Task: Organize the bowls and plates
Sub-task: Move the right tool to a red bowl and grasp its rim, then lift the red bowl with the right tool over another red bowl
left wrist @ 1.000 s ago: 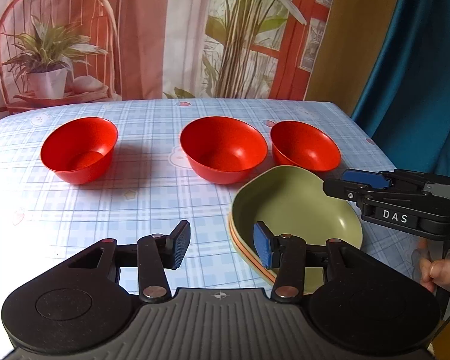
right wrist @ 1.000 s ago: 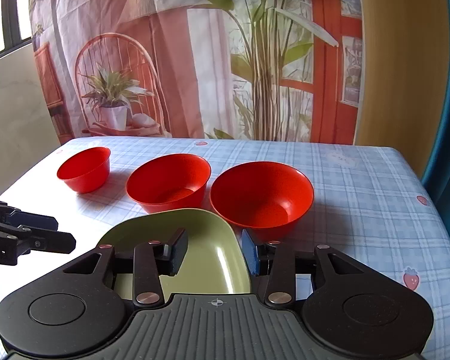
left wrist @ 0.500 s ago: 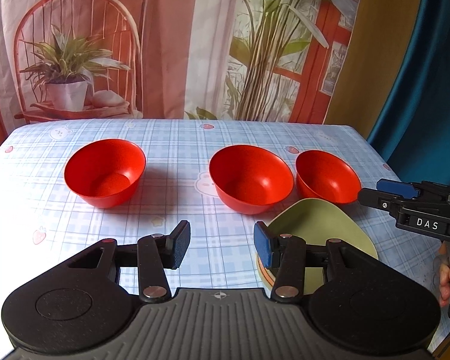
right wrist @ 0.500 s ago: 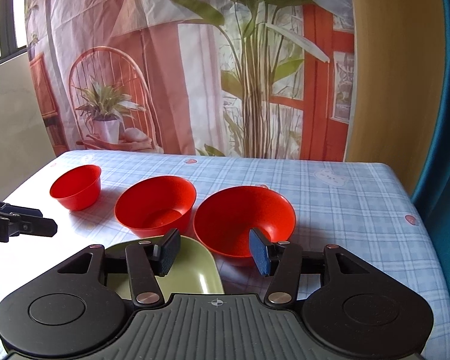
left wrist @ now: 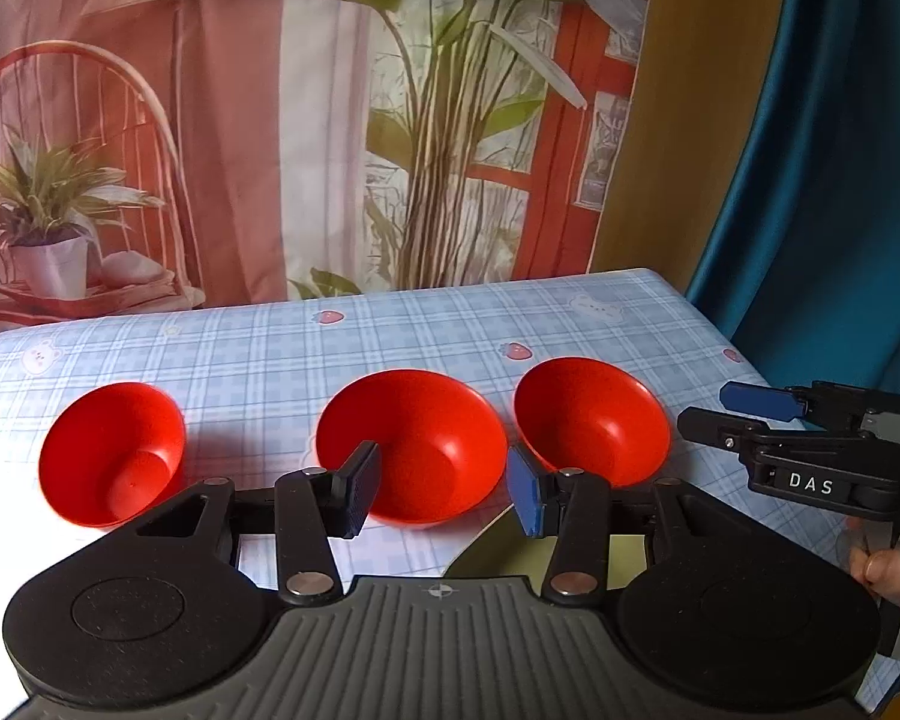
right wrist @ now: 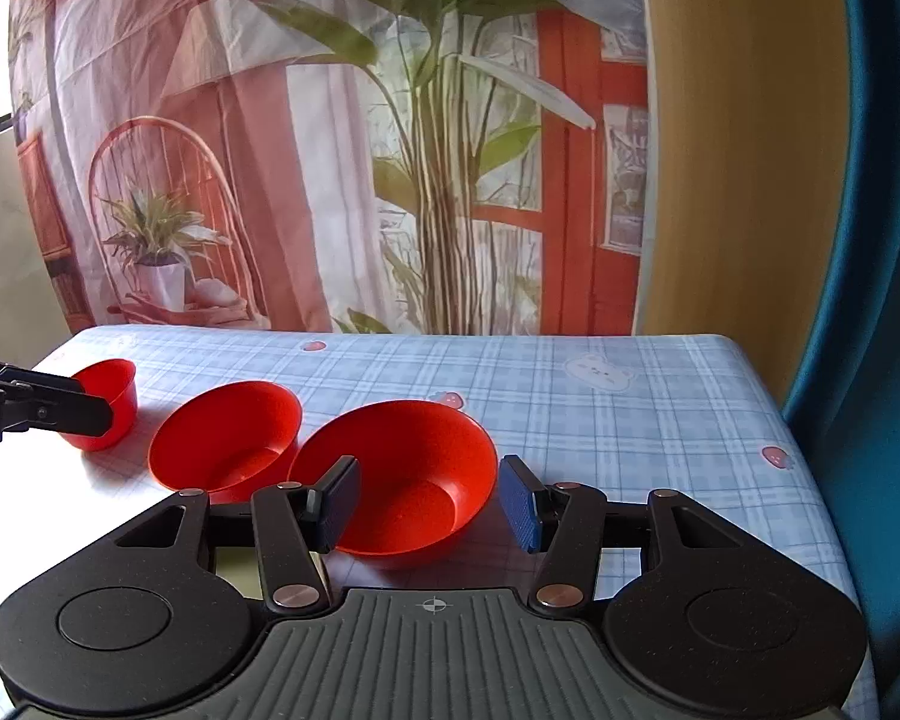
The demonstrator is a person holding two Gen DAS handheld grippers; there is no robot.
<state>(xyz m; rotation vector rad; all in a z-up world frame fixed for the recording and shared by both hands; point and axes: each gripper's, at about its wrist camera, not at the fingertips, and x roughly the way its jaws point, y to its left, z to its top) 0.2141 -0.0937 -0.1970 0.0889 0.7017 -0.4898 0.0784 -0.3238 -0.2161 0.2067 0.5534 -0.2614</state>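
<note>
Three red bowls stand in a row on the checked tablecloth: a left bowl point(left wrist: 111, 456), a middle bowl point(left wrist: 414, 444) and a right bowl point(left wrist: 591, 420). They also show in the right wrist view: left bowl point(right wrist: 111, 399), middle bowl point(right wrist: 228, 435), right bowl point(right wrist: 408, 474). A green plate point(left wrist: 486, 561) lies mostly hidden under my grippers; a sliver of it shows in the right wrist view point(right wrist: 234, 564). My left gripper point(left wrist: 444, 498) is open and empty, in front of the middle bowl. My right gripper point(right wrist: 429, 504) is open and empty, in front of the right bowl.
The table point(right wrist: 630, 420) with a blue checked cloth ends at the right beside a teal curtain point(right wrist: 870, 300). A printed backdrop point(left wrist: 270, 120) hangs behind the far edge. The right gripper point(left wrist: 810, 456) also shows at the right of the left wrist view.
Both grippers have pulled back and tilted up from the green plate, which has slid nearly out of view below them. The right gripper's jaws have opened wider.
</note>
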